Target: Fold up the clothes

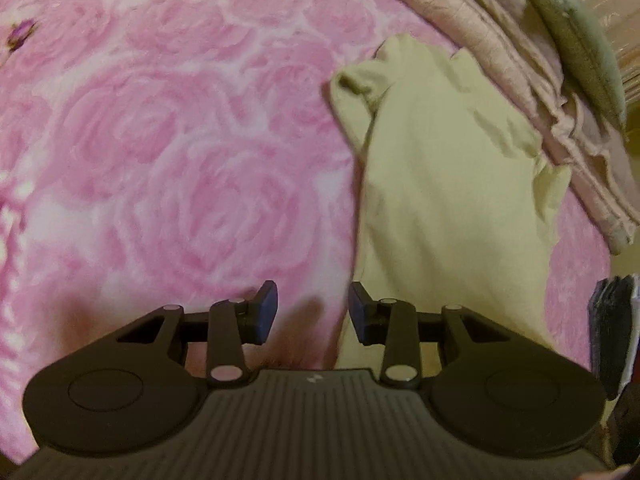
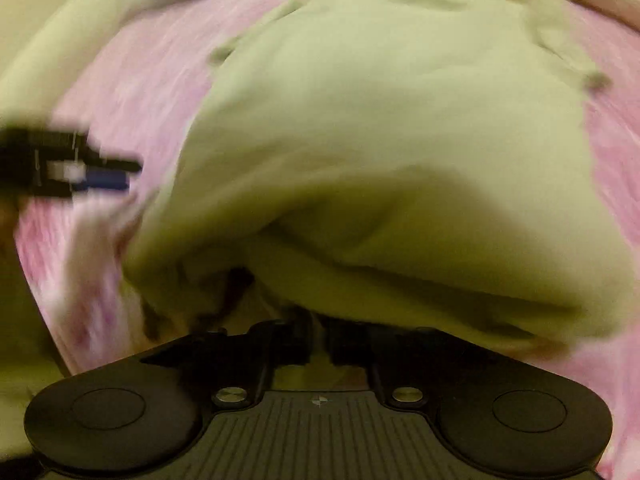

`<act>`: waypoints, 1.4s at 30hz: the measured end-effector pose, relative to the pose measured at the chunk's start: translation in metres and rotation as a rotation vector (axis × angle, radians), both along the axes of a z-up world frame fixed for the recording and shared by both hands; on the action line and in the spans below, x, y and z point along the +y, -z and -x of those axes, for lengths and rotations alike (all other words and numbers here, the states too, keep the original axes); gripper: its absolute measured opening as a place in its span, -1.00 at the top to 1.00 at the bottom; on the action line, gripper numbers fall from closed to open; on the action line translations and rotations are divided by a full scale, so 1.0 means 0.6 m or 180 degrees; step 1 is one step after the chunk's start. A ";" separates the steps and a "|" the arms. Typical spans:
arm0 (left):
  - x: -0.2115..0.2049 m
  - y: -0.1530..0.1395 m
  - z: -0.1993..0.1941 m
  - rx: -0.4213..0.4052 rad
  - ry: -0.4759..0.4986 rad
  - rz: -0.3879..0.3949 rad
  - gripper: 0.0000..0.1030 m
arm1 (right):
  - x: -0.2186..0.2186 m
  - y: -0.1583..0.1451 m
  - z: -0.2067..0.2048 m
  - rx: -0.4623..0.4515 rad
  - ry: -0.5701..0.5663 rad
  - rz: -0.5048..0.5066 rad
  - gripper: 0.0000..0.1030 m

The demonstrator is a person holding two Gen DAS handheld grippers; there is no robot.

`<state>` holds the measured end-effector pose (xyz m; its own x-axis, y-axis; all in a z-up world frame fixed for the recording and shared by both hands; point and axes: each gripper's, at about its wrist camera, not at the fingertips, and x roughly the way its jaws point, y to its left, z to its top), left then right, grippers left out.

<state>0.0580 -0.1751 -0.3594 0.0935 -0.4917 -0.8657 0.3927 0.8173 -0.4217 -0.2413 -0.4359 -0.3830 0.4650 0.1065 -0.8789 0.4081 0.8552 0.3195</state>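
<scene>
the yellow shirt (image 1: pixel 448 184) lies on the pink rose blanket (image 1: pixel 180 140), which serves as the landmark here. no containers show in either view. at the blanket's far right edge, a folded beige quilt (image 1: pixel 516 76) sits just beyond the shirt, with a green cushion (image 1: pixel 576 40) resting on top of it. the left gripper (image 1: pixel 313 312) hovers over the blanket beside the shirt's near edge, its jaws apart and holding nothing. in the right wrist view, which is blurred, the shirt (image 2: pixel 380 140) bunches up over the blanket (image 2: pixel 132 92), and the right gripper (image 2: pixel 318 344) has its jaws nearly together on a fold of the shirt at its near hem. the left gripper (image 2: pixel 100 174) shows there over the blanket, left of the shirt.
</scene>
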 end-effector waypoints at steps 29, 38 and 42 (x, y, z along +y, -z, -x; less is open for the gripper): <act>-0.011 0.022 0.045 0.0407 -0.0042 0.0253 0.34 | -0.266 -0.055 0.119 -0.1402 0.2612 -0.2929 0.93; -0.153 0.103 0.092 0.1231 -0.0340 0.0786 0.14 | -0.367 -0.038 0.138 -0.1542 0.3350 -0.2912 0.93; -0.192 0.123 0.120 0.1365 -0.0598 0.0899 0.31 | -0.356 -0.042 0.127 -0.1542 0.3304 -0.2829 0.93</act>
